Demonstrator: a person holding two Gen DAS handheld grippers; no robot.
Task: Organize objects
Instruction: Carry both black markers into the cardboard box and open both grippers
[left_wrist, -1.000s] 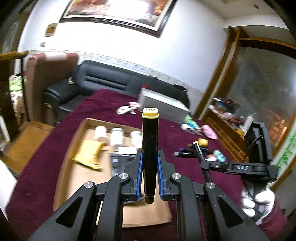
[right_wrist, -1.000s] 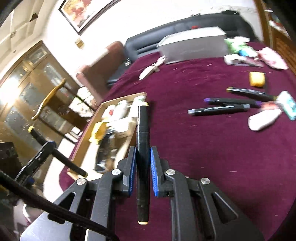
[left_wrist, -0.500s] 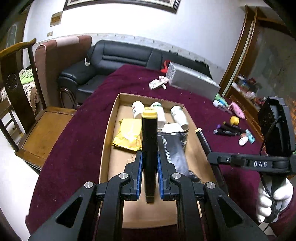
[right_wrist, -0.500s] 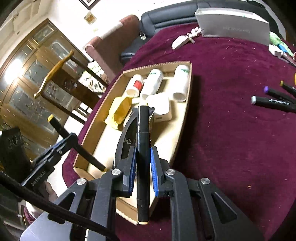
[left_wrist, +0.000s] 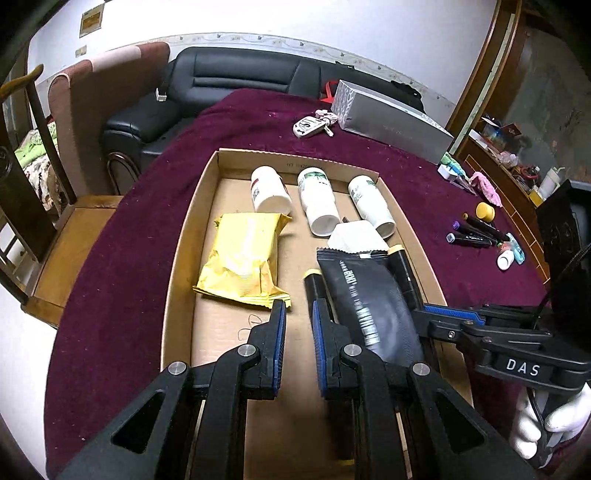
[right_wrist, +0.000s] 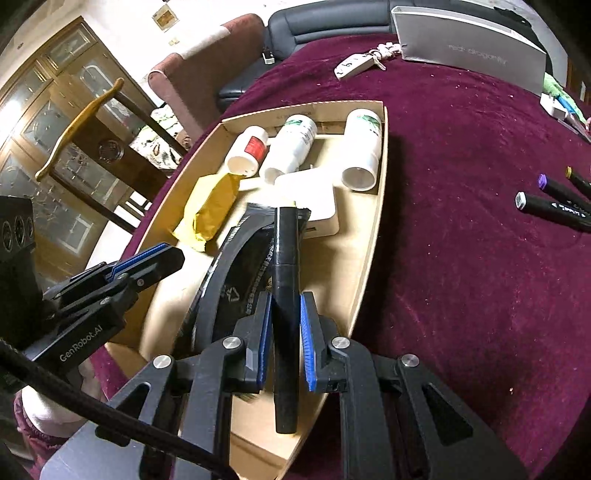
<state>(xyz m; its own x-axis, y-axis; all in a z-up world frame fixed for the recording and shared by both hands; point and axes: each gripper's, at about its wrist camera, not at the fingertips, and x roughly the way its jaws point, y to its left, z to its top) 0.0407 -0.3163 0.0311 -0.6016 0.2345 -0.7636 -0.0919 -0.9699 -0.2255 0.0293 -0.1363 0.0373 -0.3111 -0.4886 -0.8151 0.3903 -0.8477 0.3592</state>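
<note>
A shallow cardboard tray (left_wrist: 184, 240) (right_wrist: 373, 236) lies on the maroon table. It holds three white bottles (left_wrist: 317, 203), a yellow packet (left_wrist: 242, 254), a white box (right_wrist: 314, 195) and a black pouch (left_wrist: 369, 291). My left gripper (left_wrist: 297, 314) is open over the tray; a black marker with a yellow cap (left_wrist: 316, 282) lies free beside its right finger. My right gripper (right_wrist: 284, 306) is open, and a second black marker (right_wrist: 285, 280) lies loose between its jaws on the pouch (right_wrist: 240, 280).
Loose markers (left_wrist: 476, 230) (right_wrist: 554, 205), a yellow cap (left_wrist: 485, 211) and small items lie on the table to the right. A grey box (left_wrist: 391, 118) and a key fob (left_wrist: 310, 125) sit at the far side. A chair (left_wrist: 37, 184) stands left.
Both grippers moved down over the tray and opened. The left marker now lies in the tray beside the pouch; the right marker lies loose between the right jaws.
</note>
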